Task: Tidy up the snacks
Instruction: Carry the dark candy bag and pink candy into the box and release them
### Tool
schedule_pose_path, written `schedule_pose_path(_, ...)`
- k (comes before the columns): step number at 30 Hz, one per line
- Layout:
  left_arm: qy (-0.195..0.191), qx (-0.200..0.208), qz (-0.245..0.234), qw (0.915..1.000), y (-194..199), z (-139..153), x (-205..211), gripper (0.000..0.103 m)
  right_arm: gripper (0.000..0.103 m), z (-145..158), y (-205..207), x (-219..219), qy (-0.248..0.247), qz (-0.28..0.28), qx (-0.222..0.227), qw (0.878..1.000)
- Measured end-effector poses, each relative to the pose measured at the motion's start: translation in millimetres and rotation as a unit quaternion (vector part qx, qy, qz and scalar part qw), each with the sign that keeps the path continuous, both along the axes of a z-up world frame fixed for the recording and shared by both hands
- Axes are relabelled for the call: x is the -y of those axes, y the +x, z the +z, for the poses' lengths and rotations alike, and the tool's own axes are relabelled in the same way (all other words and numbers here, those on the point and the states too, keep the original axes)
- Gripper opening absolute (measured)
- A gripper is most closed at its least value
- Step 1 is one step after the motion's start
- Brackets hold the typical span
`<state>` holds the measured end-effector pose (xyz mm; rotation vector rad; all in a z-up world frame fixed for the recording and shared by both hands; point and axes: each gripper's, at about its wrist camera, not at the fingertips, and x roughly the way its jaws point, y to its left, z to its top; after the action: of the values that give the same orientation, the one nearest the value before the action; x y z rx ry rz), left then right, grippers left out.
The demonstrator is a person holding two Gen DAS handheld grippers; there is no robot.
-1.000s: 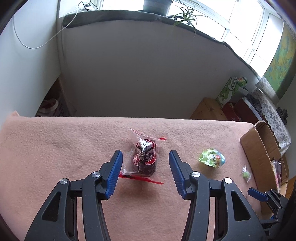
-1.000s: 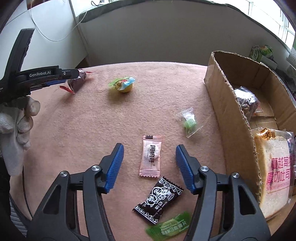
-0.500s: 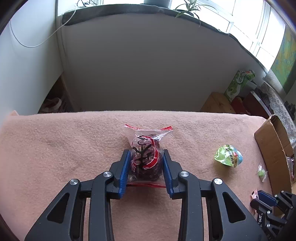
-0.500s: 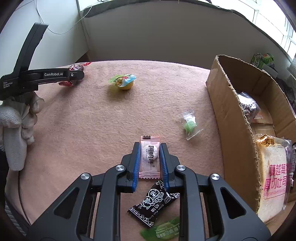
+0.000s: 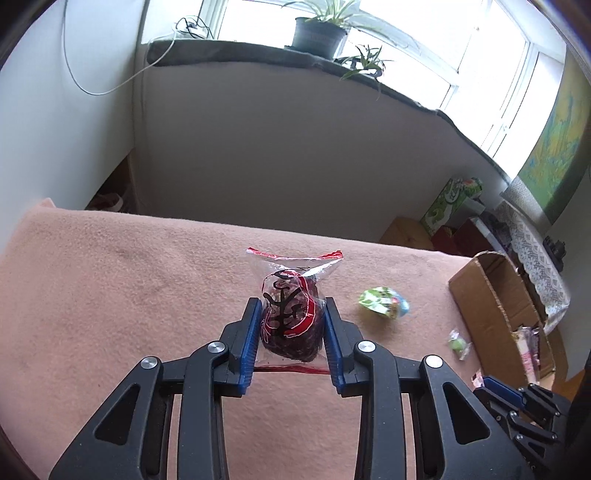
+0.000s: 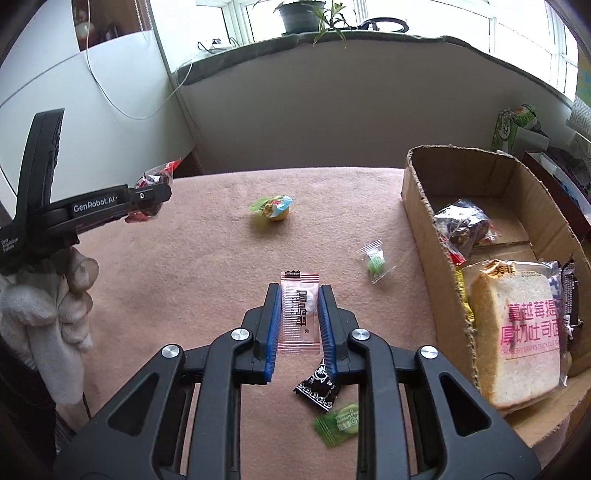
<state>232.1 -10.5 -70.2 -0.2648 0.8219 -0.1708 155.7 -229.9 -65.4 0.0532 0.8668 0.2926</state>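
My left gripper (image 5: 291,314) is shut on a clear packet with a dark red snack (image 5: 290,317), held a little above the pink cloth (image 5: 129,295). In the right wrist view the same left gripper (image 6: 162,194) shows at the left with the red packet (image 6: 153,181) and a gloved hand (image 6: 51,310). My right gripper (image 6: 298,295) is shut on a pink sachet (image 6: 299,310), lifted off the cloth. An open cardboard box (image 6: 417,206) at the right holds wrapped bread (image 6: 517,332) and a dark snack bag (image 6: 465,225).
Loose on the cloth lie a green-topped jelly cup (image 6: 273,207), a small clear packet with a green sweet (image 6: 375,258), a black sachet (image 6: 317,386) and a green sachet (image 6: 338,422). Beyond the table's far edge are a wall and a windowsill with plants (image 5: 325,29).
Both grippers went from open around their packets to shut on them. Then each rose with its packet off the cloth.
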Motion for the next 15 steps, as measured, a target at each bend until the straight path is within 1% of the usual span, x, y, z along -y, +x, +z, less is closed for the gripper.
schedule_pose_path(3,-0.028,0.016,-0.001,0.9995,-20,11,8,0.031,0.021,15,-12,11,0.010,-0.011,0.020,1.000)
schedule_pose_path(9,-0.039,0.023,-0.039,0.9982,-40,22,46,0.030,0.021,43,-34,48,0.013,-0.044,0.057,0.997)
schedule_pose_path(12,-0.040,0.028,-0.061,0.9970,-45,28,70,0.030,0.021,51,-42,70,0.009,-0.070,0.071,0.995)
schedule_pose_path(15,-0.041,0.032,-0.085,0.9950,-47,33,96,0.031,0.021,54,-48,97,0.017,-0.097,0.074,0.992)
